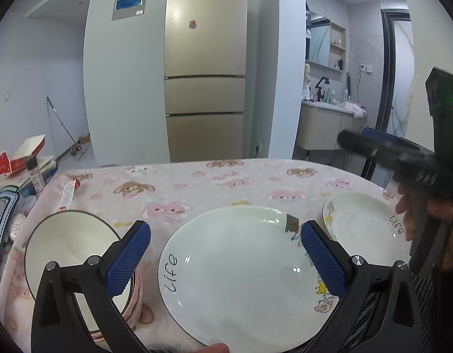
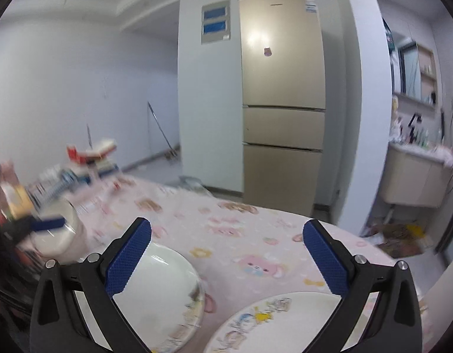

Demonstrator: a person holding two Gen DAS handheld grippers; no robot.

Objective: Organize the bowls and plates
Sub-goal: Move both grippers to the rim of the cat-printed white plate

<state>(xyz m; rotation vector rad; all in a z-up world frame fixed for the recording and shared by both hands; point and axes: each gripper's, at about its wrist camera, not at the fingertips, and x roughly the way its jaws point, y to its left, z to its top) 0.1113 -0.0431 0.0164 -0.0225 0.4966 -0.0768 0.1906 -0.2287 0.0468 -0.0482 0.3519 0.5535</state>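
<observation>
A large white plate marked "life" lies on the pink cartoon tablecloth. My left gripper hangs open above its far half with nothing between the fingers. A stack of pink-sided bowls stands to the left, and a second white plate lies to the right. My right gripper is open and empty over the cloth, above and between the large plate and the second plate. The right wrist view is blurred, with the bowls at its left.
Boxes, books and a small jar crowd the table's left end. A gold fridge stands beyond the table's far edge. A bathroom sink cabinet is at the back right. A hand holds the right gripper's handle over the second plate.
</observation>
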